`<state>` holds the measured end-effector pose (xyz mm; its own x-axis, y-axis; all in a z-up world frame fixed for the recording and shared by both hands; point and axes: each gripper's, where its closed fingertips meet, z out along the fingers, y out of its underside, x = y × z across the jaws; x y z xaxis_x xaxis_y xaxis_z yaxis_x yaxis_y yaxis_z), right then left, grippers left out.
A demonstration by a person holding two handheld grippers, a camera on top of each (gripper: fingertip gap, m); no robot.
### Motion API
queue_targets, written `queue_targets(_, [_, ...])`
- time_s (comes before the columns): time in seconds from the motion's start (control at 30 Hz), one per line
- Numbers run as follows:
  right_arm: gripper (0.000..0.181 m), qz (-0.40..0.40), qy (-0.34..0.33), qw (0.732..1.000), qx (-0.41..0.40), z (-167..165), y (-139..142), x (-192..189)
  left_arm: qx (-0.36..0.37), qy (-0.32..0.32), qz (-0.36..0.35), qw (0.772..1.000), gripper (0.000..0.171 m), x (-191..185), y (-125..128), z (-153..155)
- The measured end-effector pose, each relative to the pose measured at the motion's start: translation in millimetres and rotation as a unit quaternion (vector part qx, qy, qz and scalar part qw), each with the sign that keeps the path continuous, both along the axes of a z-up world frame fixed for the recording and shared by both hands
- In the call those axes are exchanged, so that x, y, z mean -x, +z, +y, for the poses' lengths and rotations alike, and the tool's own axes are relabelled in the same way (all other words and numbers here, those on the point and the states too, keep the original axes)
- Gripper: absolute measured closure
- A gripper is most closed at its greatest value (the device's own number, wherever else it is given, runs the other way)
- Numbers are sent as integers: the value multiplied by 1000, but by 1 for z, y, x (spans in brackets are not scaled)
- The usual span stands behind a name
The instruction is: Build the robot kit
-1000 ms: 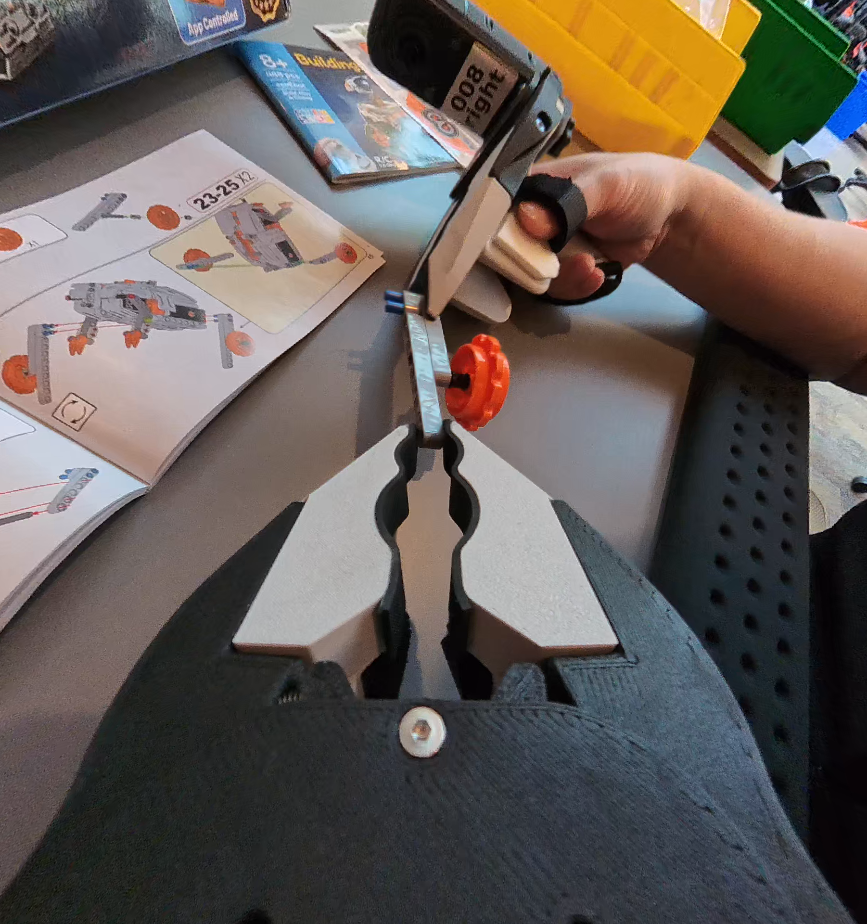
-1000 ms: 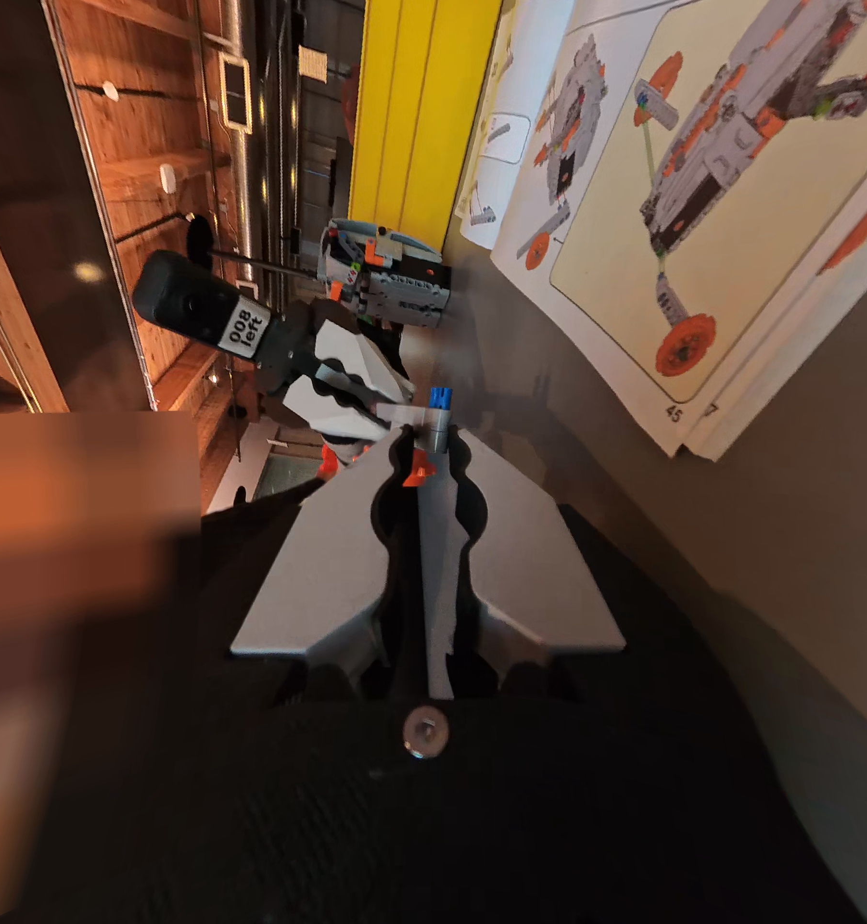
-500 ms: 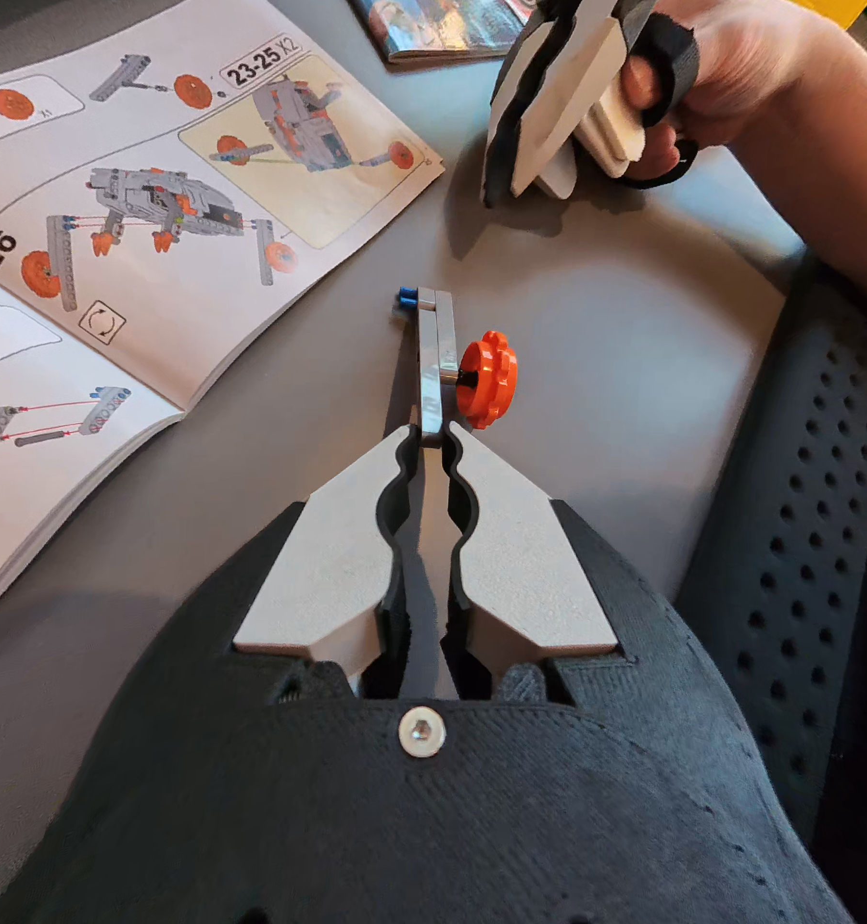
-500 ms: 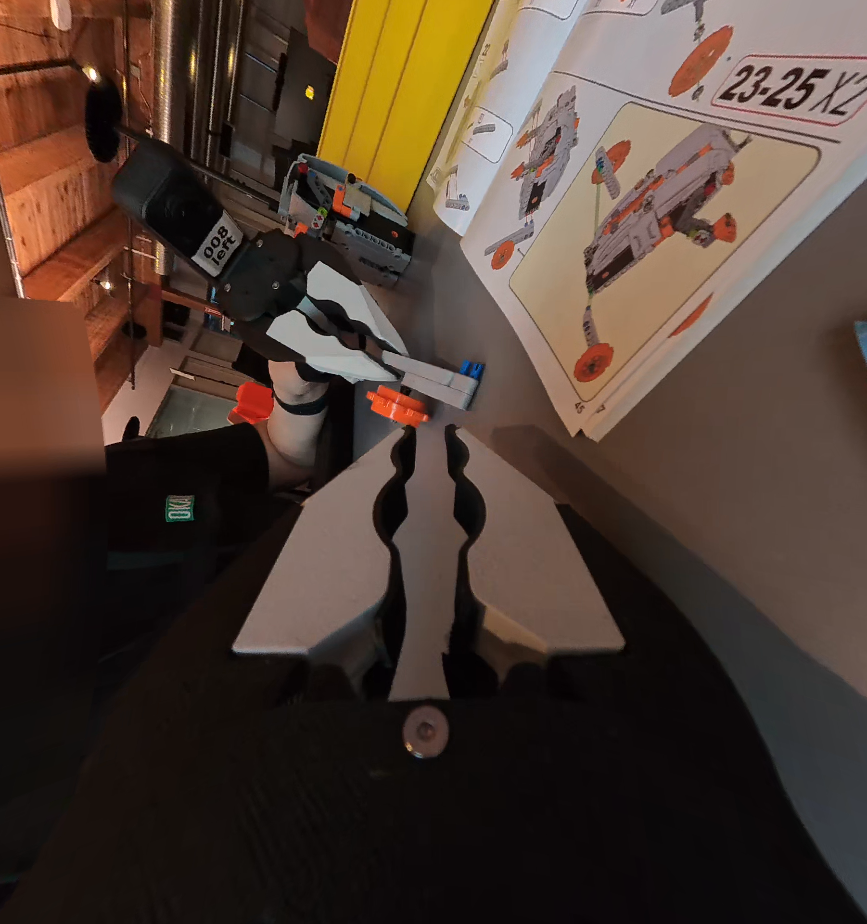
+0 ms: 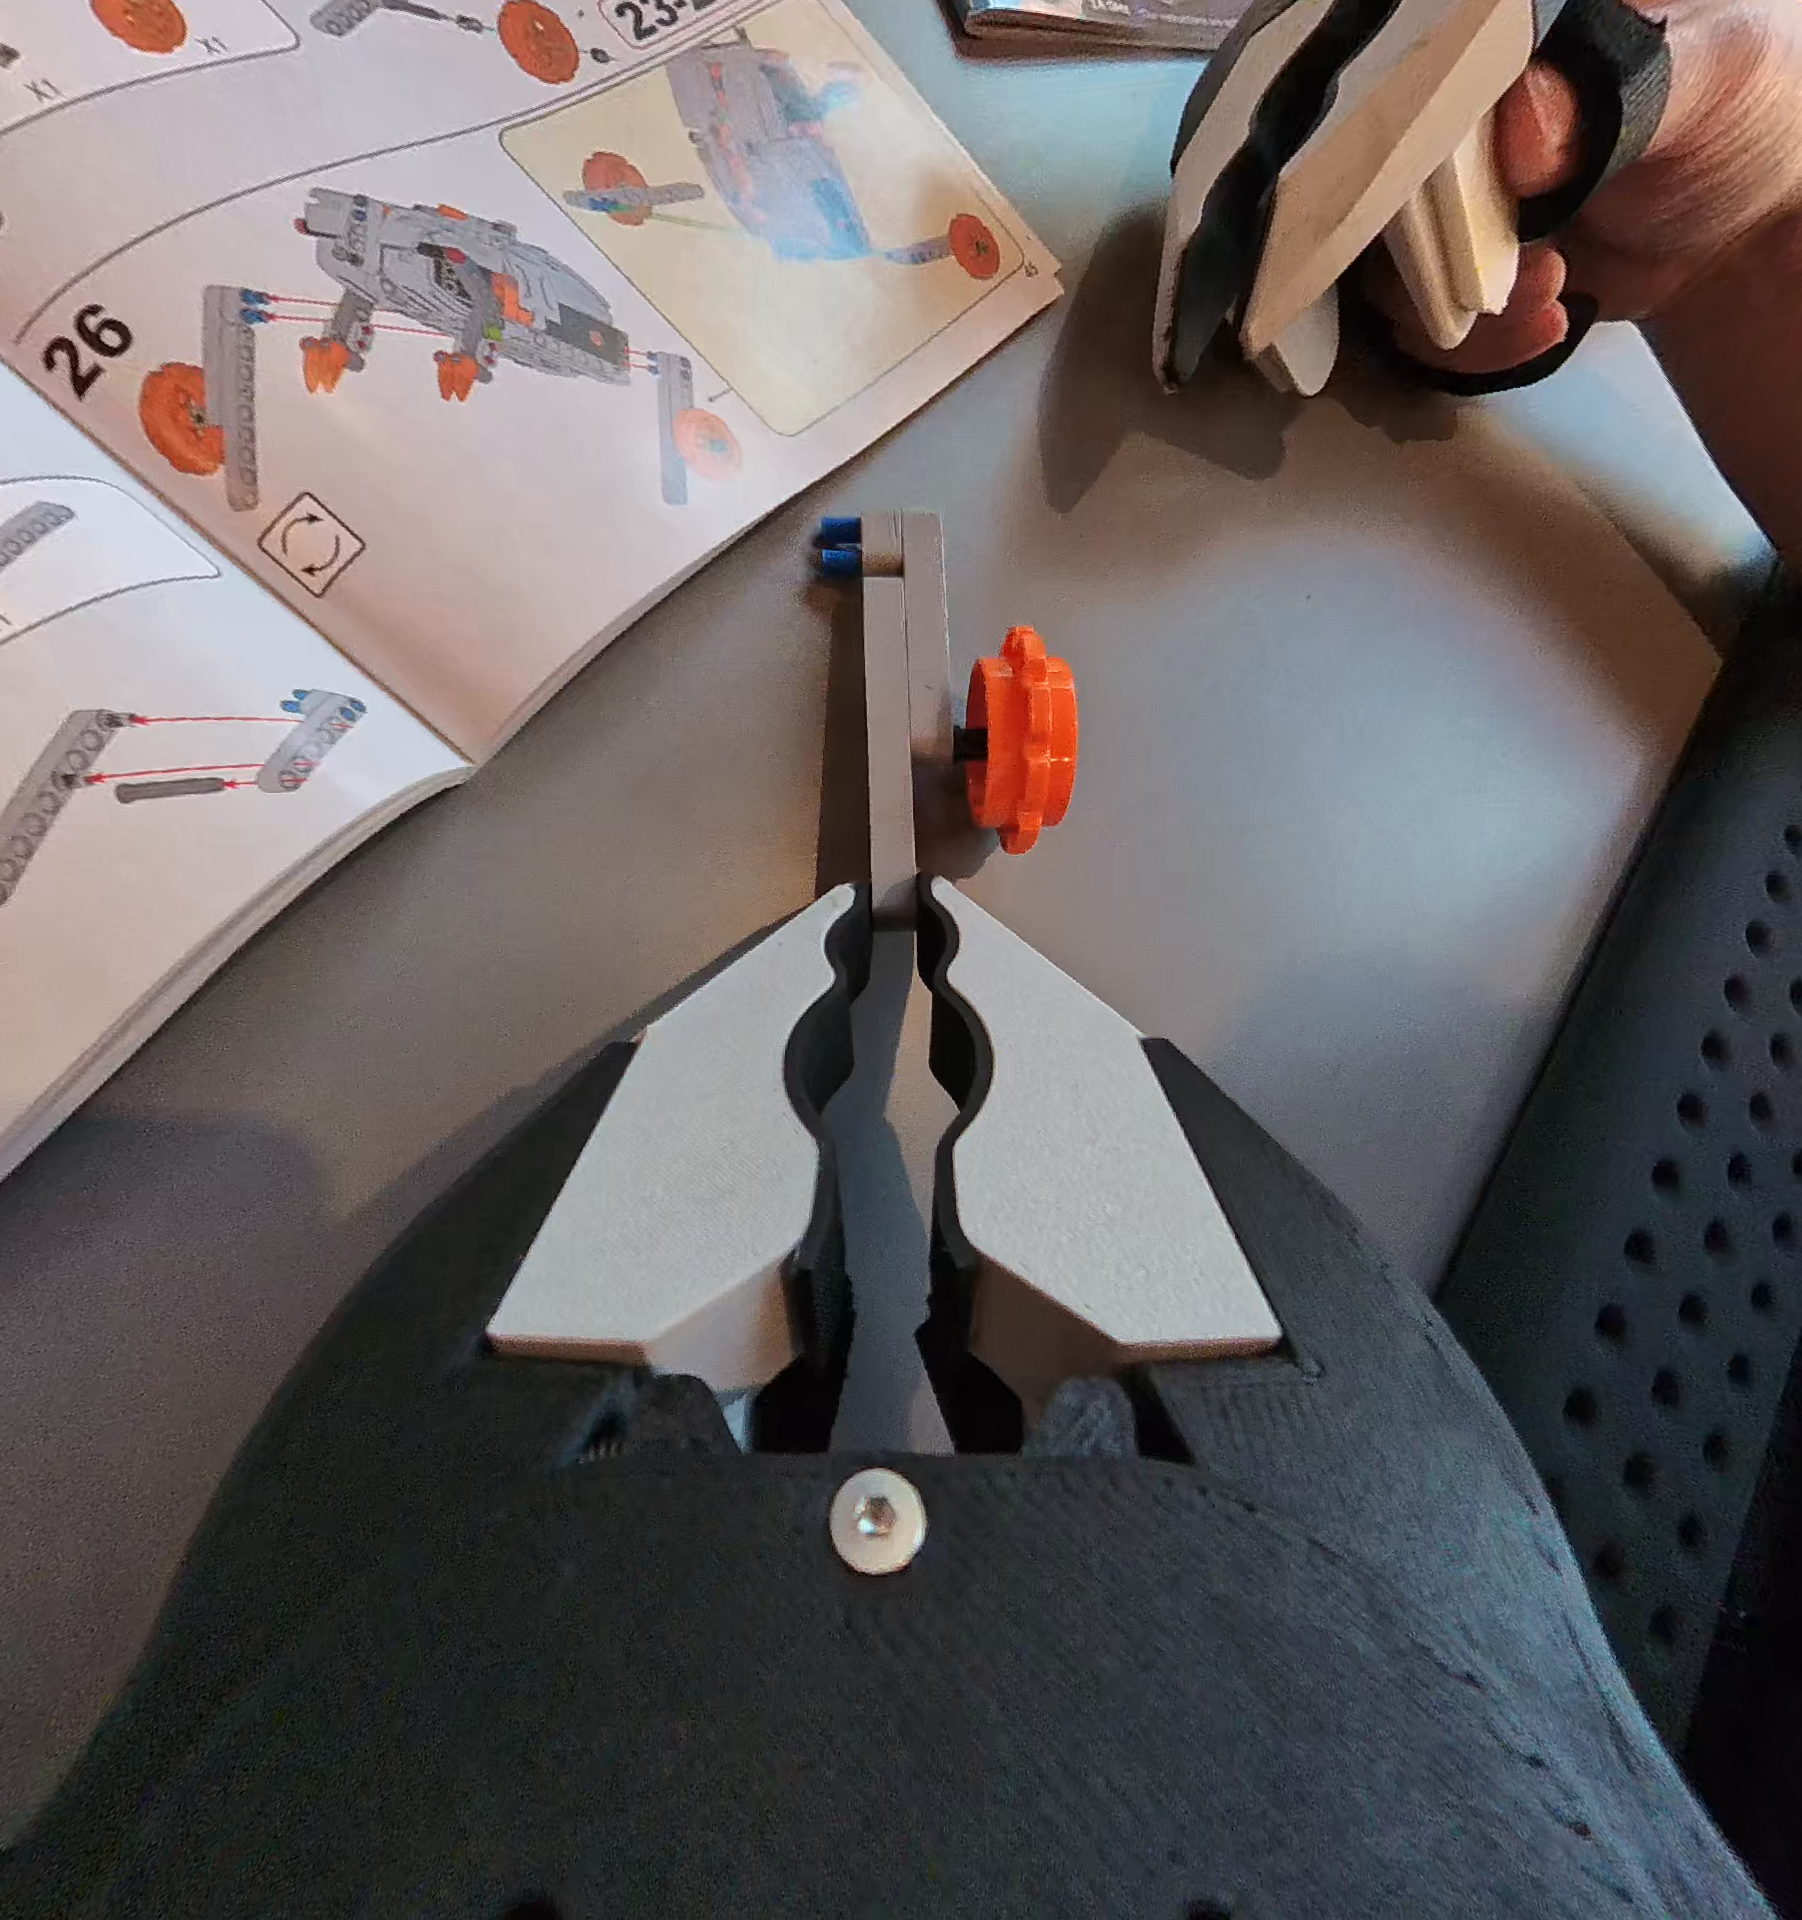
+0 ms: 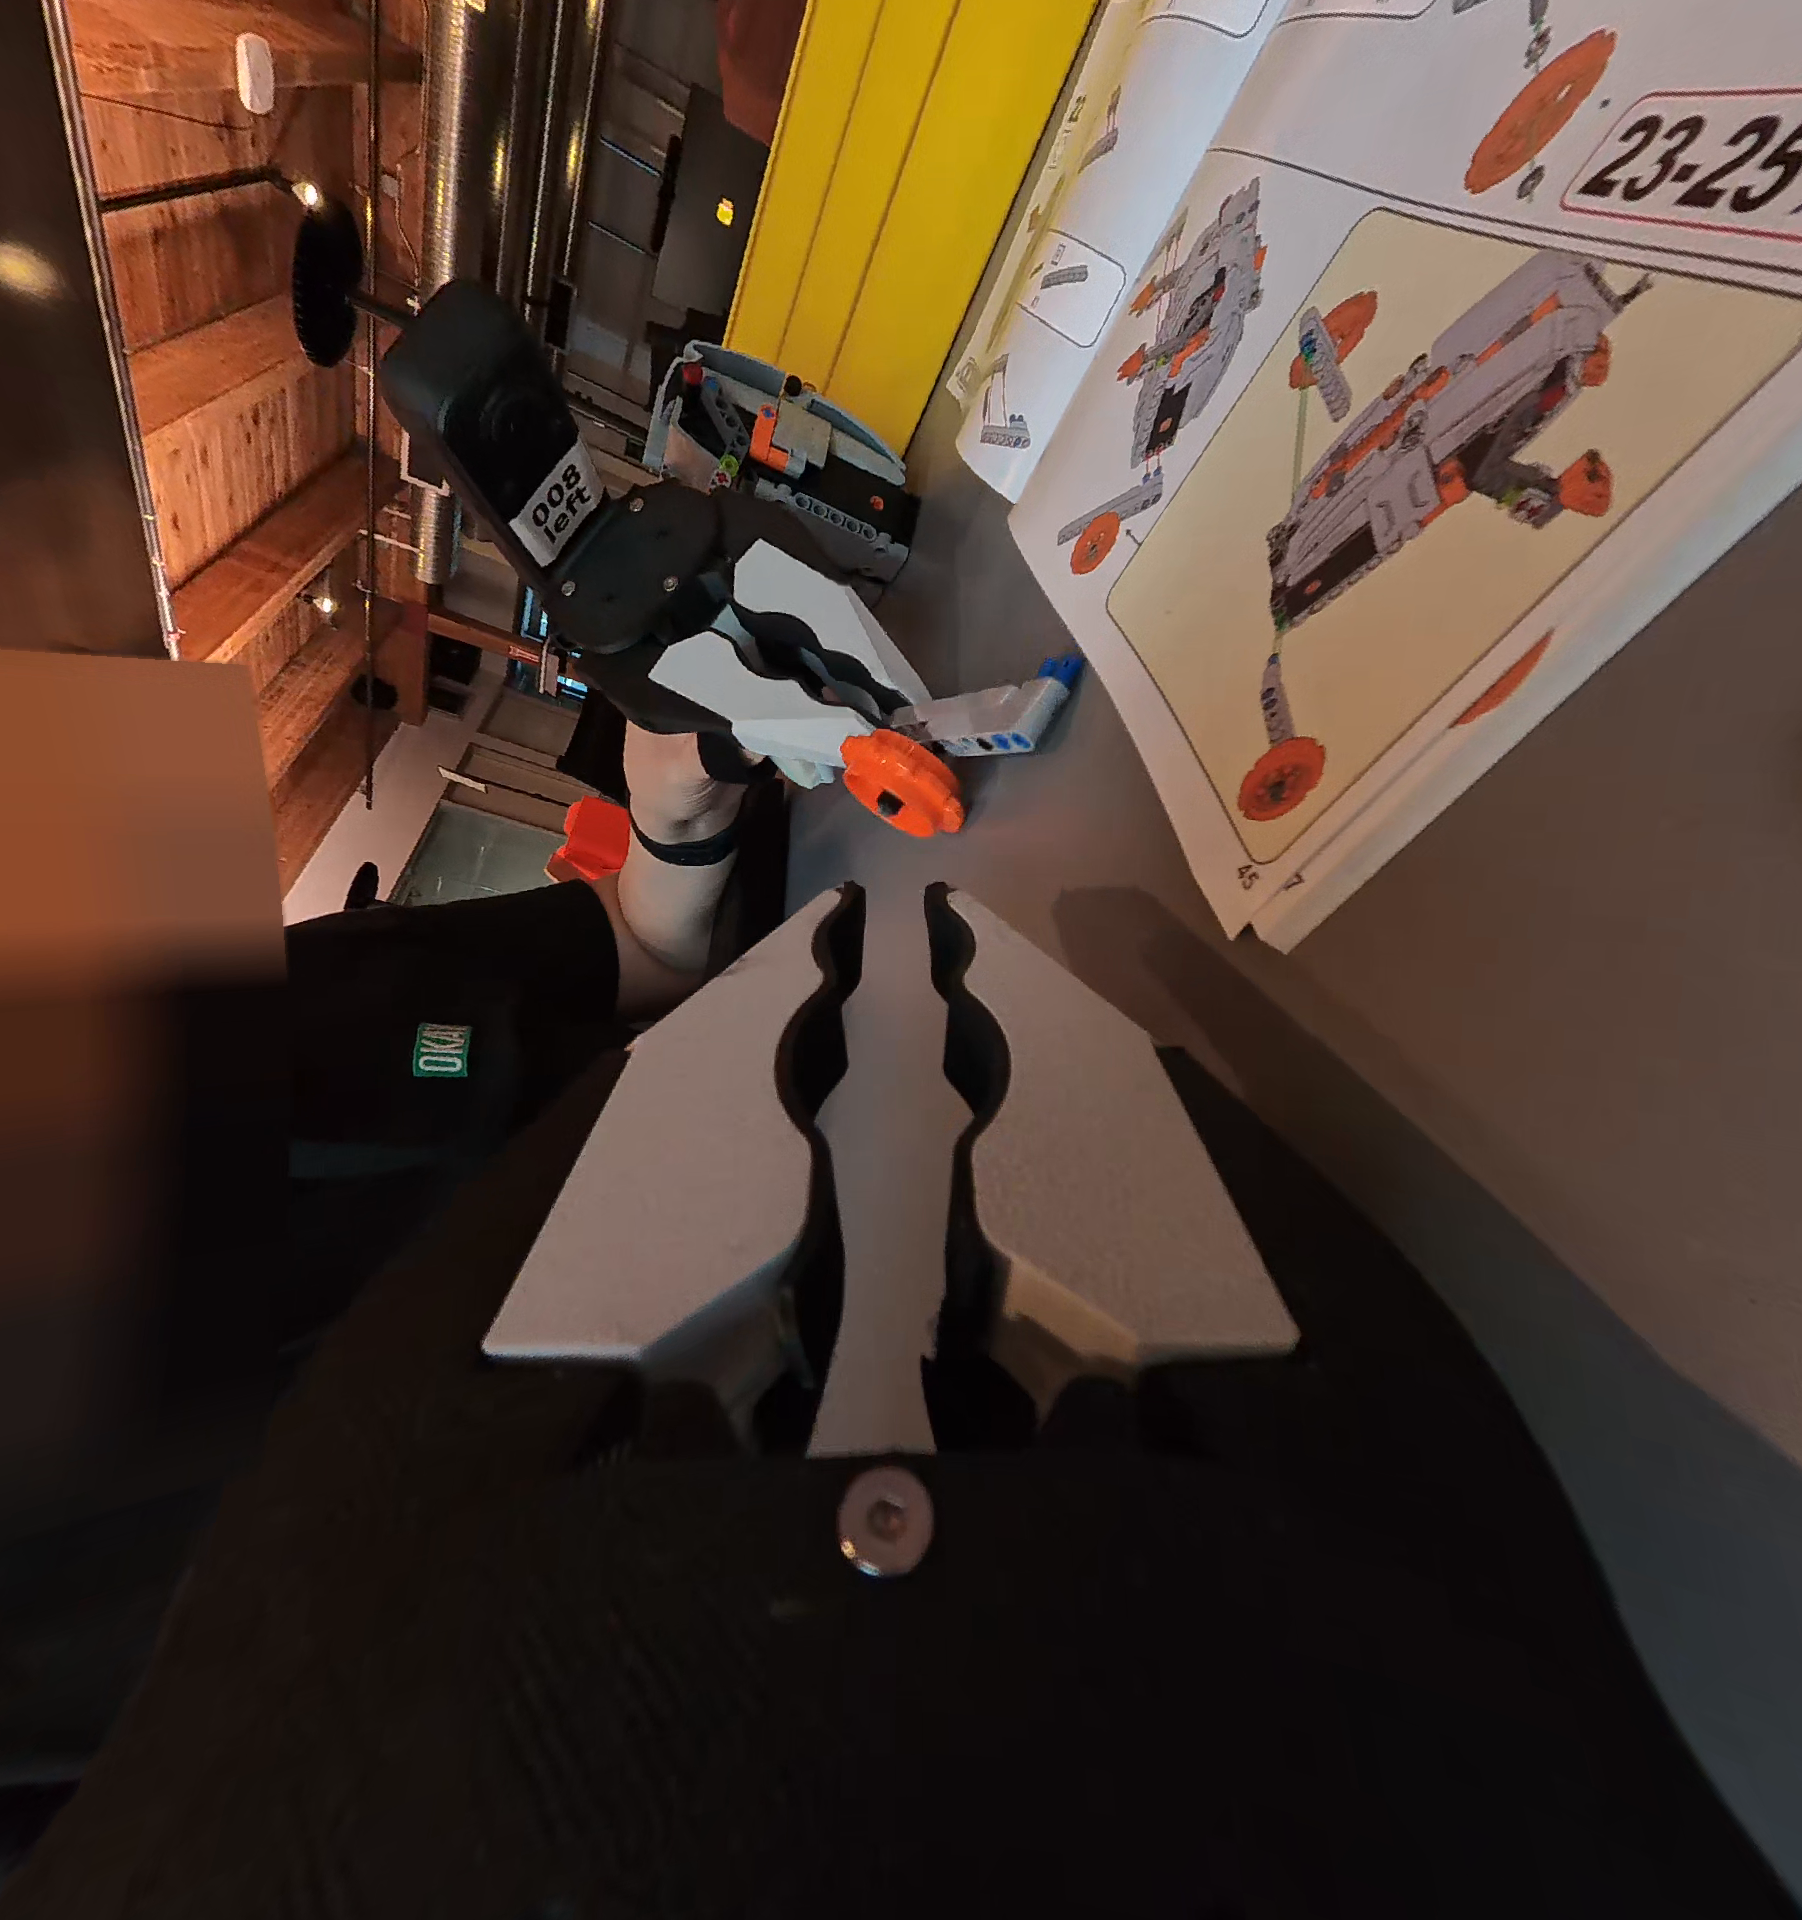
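A room with wooden plank walls (image 6: 211,436) and metal pipework is seen behind the work area in the right wrist view, where a tall yellow panel (image 6: 907,197) stands at the far edge of the table. The smooth grey table (image 5: 1344,790) carries everything, and a black perforated chair part (image 5: 1707,1195) is seen off its near right edge. An open white instruction booklet (image 5: 440,447) with printed building-brick diagrams is spread over the table's left side, and a partly built grey, black and orange brick model (image 6: 772,457) is seen beyond it, near the yellow panel.

The left gripper (image 5: 895,902) is clamped at its tips on the near end of a long light-grey brick beam (image 5: 902,707), which is held just over the table near its middle, pointing away from the camera. An orange toothed plastic wheel (image 5: 1022,740) is fixed on a short black axle to the beam's right side, and small blue plastic pins (image 5: 837,547) project from the left of its far end.

The right gripper (image 6: 892,894), held in a hand (image 5: 1655,208) strapped with black bands, is seen over the table's far right part, well apart from the beam. Its fingers are held slightly apart and nothing is gripped between them; the orange wheel is the nearest thing ahead of its tips.
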<state>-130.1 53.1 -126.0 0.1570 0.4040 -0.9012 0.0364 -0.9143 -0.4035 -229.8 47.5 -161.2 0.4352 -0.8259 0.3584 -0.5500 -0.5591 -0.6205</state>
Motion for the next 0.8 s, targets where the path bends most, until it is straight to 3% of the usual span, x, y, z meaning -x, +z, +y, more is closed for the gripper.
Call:
queue_targets(0.27, [171, 7, 2, 1000, 3, 0, 1, 0, 21, -9, -5, 1000, 165, -2, 0, -6])
queue_targets(0.6, [170, 18, 4, 1000, 7, 0, 3, -1, -21, 11, 13, 1000, 155, 3, 8, 1])
queue_targets(0.8, [170, 18, 14, 1000, 4, -3, 4, 1, -12, 0, -23, 1000, 151, -3, 22, -6])
